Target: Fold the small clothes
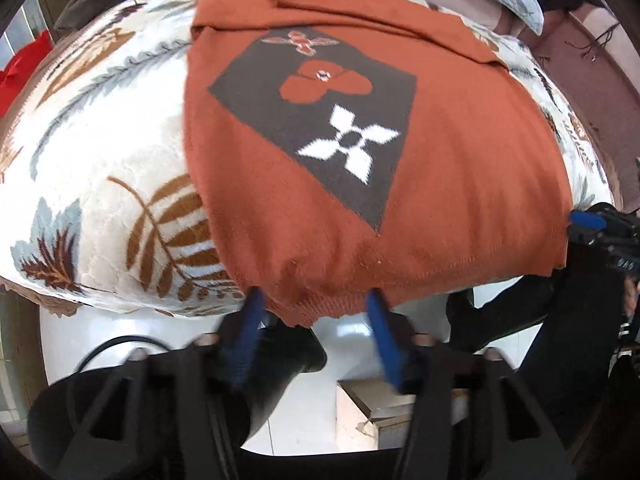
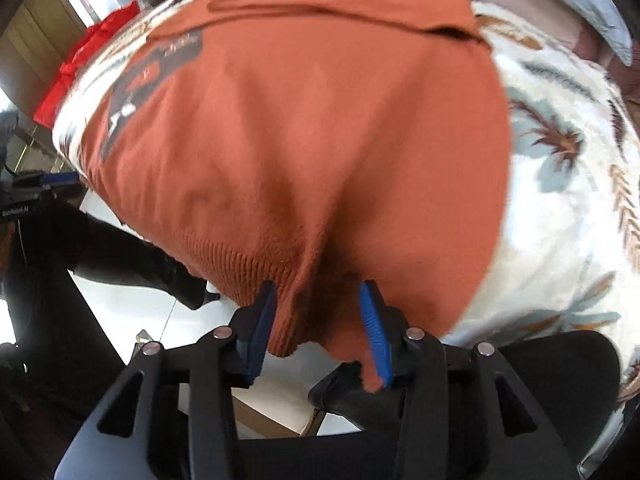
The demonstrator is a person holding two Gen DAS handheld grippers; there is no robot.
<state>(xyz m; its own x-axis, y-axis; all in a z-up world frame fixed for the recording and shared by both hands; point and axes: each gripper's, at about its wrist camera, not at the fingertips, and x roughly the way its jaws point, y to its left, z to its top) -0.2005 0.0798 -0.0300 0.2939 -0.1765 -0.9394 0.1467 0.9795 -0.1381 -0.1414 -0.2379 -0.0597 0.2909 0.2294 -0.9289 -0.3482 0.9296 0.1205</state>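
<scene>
Sweater: rust-orange knit [image 1: 460, 184] lies spread flat on the leaf-patterned blanket [image 1: 100, 184], its ribbed hem [image 2: 240, 268] hanging just over the near edge toward both grippers.
Long axis: runs from the near hem away to the far end, where a band of the knit already lies folded across [image 1: 360, 12].
Left gripper: [image 1: 316, 304] stands at the hem's left corner, jaws apart, a tongue of hem drooping between the blue pads without being pinched.
Right gripper: [image 2: 320, 300] stands at the hem's right corner, jaws apart, hem cloth hanging between the pads; it brushes the right pad, but no clamp shows.
Nearer hand: neither; each sits at its own corner, and the other gripper shows at the frame's side in each view.
What the next move turns on: likely closing on both hem corners, then carrying them away along the long axis toward the far fold.
Material: soft, floppy knit, ribbed at the hem, smooth above; it should sag and drag.
Motif: dark brown panel [image 1: 280, 120] with a white four-petal flower [image 1: 350, 144] and orange shapes.
Blanket: plush, cream with brown and grey-blue leaves.
Surroundings: red cloth [image 1: 24, 64] at the far left; glossy white floor below.
</scene>
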